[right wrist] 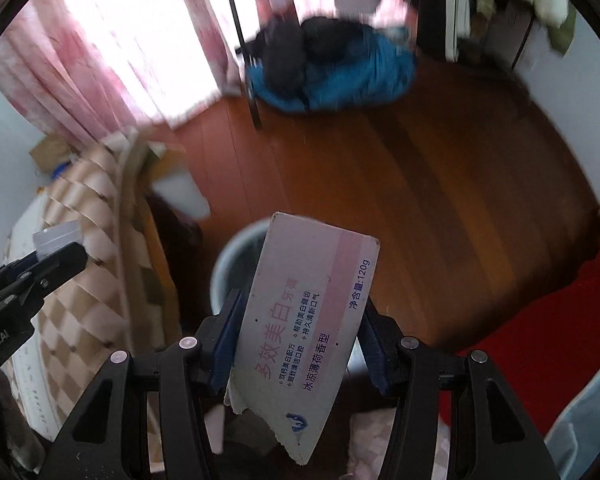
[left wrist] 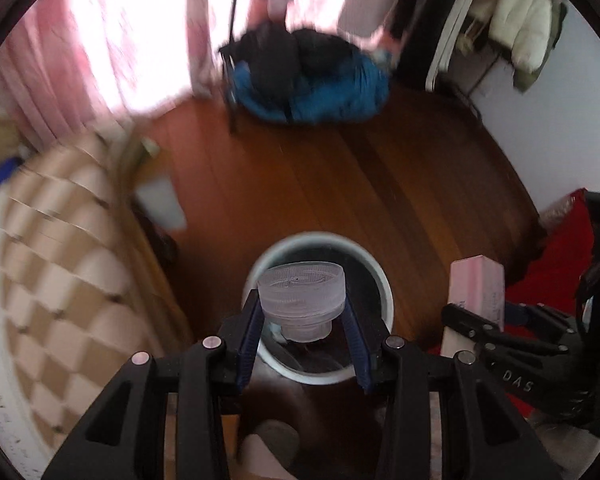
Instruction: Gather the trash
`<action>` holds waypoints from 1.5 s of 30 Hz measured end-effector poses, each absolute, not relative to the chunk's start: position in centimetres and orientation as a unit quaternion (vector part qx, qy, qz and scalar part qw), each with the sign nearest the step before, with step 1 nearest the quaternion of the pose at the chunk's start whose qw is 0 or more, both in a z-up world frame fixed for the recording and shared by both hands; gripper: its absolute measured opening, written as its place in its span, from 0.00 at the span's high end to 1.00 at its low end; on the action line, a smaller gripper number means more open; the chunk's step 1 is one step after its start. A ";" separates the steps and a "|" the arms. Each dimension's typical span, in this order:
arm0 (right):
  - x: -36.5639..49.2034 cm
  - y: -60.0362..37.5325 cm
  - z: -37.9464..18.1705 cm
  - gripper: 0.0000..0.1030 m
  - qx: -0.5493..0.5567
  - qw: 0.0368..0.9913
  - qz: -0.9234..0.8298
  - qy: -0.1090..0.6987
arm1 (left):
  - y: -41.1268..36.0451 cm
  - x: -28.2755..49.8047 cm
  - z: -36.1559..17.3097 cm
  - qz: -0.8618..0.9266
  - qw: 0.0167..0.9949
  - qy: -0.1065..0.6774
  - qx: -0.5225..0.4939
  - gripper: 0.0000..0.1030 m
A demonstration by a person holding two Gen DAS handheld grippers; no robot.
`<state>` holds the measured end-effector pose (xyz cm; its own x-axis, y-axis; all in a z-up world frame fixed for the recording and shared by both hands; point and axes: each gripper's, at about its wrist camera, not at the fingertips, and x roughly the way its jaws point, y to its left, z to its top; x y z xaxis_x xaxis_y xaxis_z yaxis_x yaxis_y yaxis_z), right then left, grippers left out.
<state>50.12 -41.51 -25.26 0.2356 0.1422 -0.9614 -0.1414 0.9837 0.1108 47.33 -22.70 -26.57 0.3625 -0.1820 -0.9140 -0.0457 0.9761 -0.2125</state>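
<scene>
The left claw (left wrist: 303,318) pinches a clear ribbed plastic bottle cap (left wrist: 302,294) between its blue pads, directly above the round white waste bin with a dark liner (left wrist: 380,280) on the wooden floor (left wrist: 340,184). The cap is squat, with no real long axis; its wide open mouth points away from the camera and a narrower neck faces back toward it. Let go here, it should fall inside, though the hold looks shallow and it could slip early.

The right claw (right wrist: 298,330) clamps a torn pink-and-white cardboard toothpaste box (right wrist: 304,320) by its long edges. The box's long axis runs along the fingers, intact end forward over the bin's (right wrist: 230,264) rim, ragged end toward the camera. My worry: the box sits toward the bin's right side, so releasing now could catch the rim and tip it onto the floor.
</scene>
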 end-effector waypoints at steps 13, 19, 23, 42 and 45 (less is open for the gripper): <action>53.9 -43.6 -37.5 0.11 0.061 0.703 0.102 0.701 | -22.7 50.7 -34.0 -0.026 0.751 0.649 -0.121 0.19; 53.3 -43.8 -38.3 0.00 0.051 0.702 0.071 0.706 | -22.4 49.3 -34.0 -0.003 0.749 0.655 -0.098 0.02; 52.2 -44.4 -37.8 0.00 0.036 0.708 0.043 0.704 | -22.4 48.3 -33.5 0.009 0.755 0.651 -0.079 0.02; 43.4 -45.2 -20.6 0.00 0.077 0.765 0.083 0.634 | -23.6 40.4 -19.1 -0.018 0.817 0.571 -0.078 0.02; 41.7 -45.0 -17.0 0.00 0.075 0.778 0.100 0.615 | -23.6 38.7 -16.0 -0.030 0.830 0.552 -0.079 0.02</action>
<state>41.72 -44.98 -16.95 0.2230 0.2478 -0.9428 -0.0638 0.9688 0.2396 38.68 -23.57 -15.95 0.3889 -0.1364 -0.9111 -0.0379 0.9858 -0.1637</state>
